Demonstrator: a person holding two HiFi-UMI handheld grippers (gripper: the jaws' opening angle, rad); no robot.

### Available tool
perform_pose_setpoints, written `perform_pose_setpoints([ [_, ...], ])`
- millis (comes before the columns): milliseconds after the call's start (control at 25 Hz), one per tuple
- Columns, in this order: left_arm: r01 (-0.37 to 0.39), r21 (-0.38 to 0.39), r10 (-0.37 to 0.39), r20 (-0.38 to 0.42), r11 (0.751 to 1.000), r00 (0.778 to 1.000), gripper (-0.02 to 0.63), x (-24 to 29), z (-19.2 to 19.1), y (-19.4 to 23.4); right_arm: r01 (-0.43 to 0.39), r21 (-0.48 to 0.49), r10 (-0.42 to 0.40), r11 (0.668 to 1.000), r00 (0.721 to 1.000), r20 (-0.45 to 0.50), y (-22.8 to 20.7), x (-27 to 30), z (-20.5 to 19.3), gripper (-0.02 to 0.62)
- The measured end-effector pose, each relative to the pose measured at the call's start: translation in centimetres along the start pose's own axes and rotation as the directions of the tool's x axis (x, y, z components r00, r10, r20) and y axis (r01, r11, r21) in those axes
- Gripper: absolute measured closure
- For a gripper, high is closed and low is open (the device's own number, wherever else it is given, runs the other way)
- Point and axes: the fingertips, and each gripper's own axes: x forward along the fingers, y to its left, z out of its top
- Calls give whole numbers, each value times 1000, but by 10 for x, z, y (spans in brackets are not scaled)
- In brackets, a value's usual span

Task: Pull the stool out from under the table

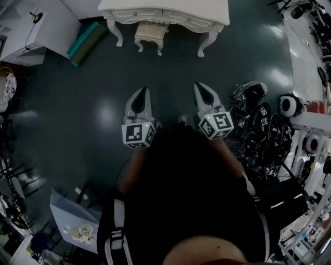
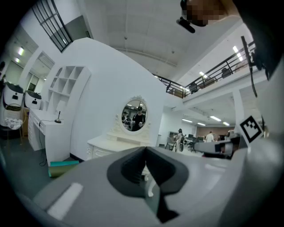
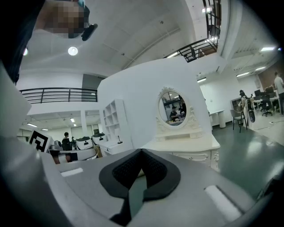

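Head view: one stool [image 1: 151, 34], cream with a padded seat, tucked partway under the white table [image 1: 165, 9]. The seat's front part and two curved legs show out from the table's front edge. The seat's long axis runs along the table front, and its short side points out toward the person. It stands upright between the table's two front legs, nearer the left one.

Two grippers, one marker cube on each. The left gripper [image 1: 144, 90] and right gripper [image 1: 199, 85] are both well in front of the table over bare dark floor, side by side, tips aimed at the table. The stool is well apart from both, straight ahead of the left gripper and ahead and to the left of the right one. Neither touches it.

Left gripper view: the left gripper [image 2: 145, 148] has its jaws closed tip to tip with nothing clamped. The table is beyond it, with one oval mirror [image 2: 134, 116] on it.

Right gripper view: the right gripper [image 3: 141, 151] also has its tips together and is empty. The table is ahead and slightly to the right.

One teal roll [image 1: 85, 40] lies on the floor just left of the table.
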Motion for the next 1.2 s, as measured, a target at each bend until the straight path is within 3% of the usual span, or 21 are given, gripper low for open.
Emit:
perform_pose_setpoints([
  [720, 62, -71, -66, -54, 996, 996, 597, -2, -23, 27, 8, 6, -8, 1000, 1000, -19, 32, 14, -18, 597],
  [960, 38, -91, -45, -74, 995, 996, 597, 25, -30, 32, 17, 1, -17, 1000, 1000, -17, 6, 39, -17, 597],
  [1200, -13, -88, 2, -125, 996, 992, 597, 88, -42, 38, -25, -1, 25, 1000, 999, -37, -40, 95, -12, 597],
])
